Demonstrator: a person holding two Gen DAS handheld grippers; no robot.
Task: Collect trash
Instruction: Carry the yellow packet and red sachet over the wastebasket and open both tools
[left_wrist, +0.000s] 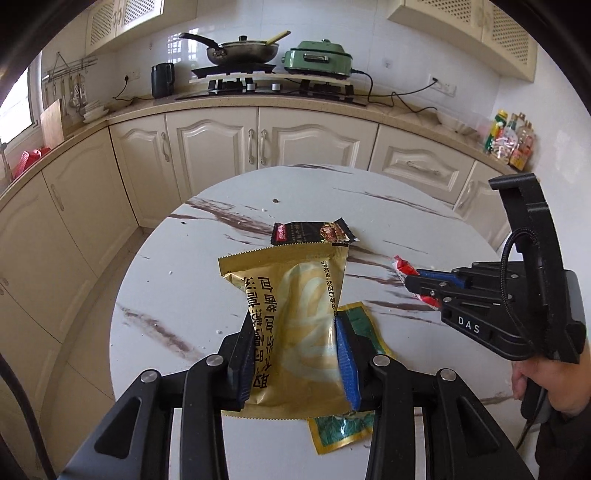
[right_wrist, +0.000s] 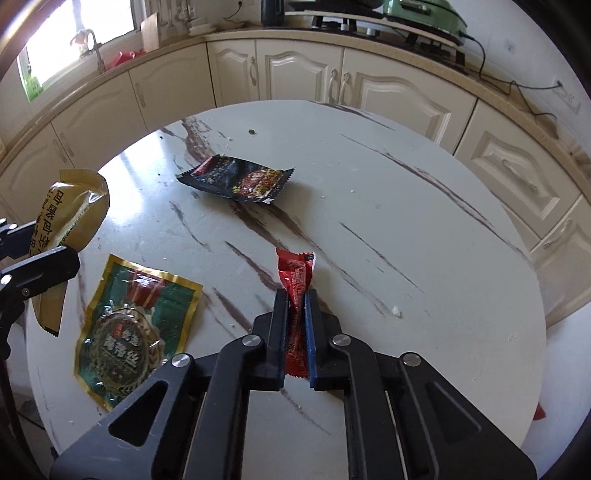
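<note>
My left gripper is shut on a large gold wrapper and holds it above the round marble table; the wrapper also shows at the left of the right wrist view. My right gripper is shut on a small red wrapper, held just over the table; it appears at the right of the left wrist view. A black wrapper lies flat farther back on the table. A green and gold wrapper lies flat near the front left, partly under the gold wrapper.
Cream kitchen cabinets and a counter with a stove, a pan and a green cooker curve behind the table. Small crumbs dot the tabletop. A red scrap lies on the floor at the right.
</note>
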